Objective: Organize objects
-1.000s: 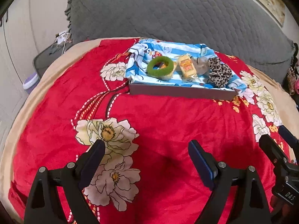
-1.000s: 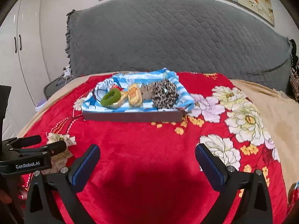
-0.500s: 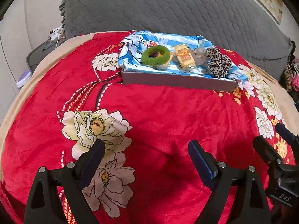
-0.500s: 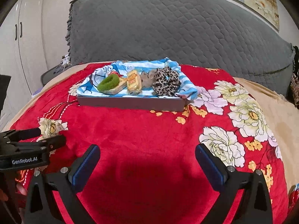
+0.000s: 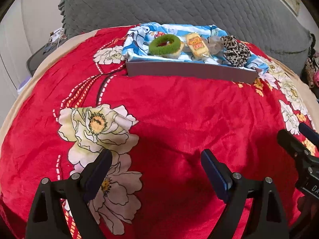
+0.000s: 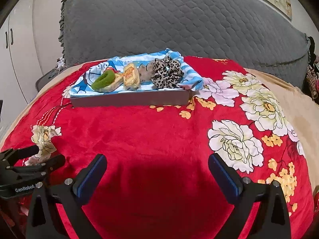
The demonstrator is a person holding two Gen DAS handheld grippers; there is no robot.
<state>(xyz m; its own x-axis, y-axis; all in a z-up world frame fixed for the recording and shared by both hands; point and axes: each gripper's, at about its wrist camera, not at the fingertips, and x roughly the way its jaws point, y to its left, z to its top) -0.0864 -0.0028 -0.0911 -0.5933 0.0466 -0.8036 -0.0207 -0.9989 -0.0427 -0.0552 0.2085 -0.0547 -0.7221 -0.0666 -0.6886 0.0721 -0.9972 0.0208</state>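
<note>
A grey shallow box [image 5: 189, 70] [image 6: 129, 99] lined with a blue-and-white cloth [image 5: 135, 43] sits on the red floral blanket at the far side. In it lie a green scrunchie [image 5: 164, 44] [image 6: 103, 79], a yellow snack packet [image 5: 197, 45] [image 6: 130, 76] and a leopard-print scrunchie [image 5: 235, 50] [image 6: 166, 73]. My left gripper [image 5: 156, 157] is open and empty, low over the blanket, well short of the box. My right gripper [image 6: 157, 162] is open and empty, also short of the box.
The red blanket [image 5: 179, 109] covers a bed with a grey quilted headboard [image 6: 179, 23] behind the box. A white cupboard [image 6: 12, 49] stands at the left. The other gripper shows at the edge of each view [image 5: 299, 153] [image 6: 24, 167].
Both grippers have moved forward toward the box, which now looks larger and nearer. Both stayed open.
</note>
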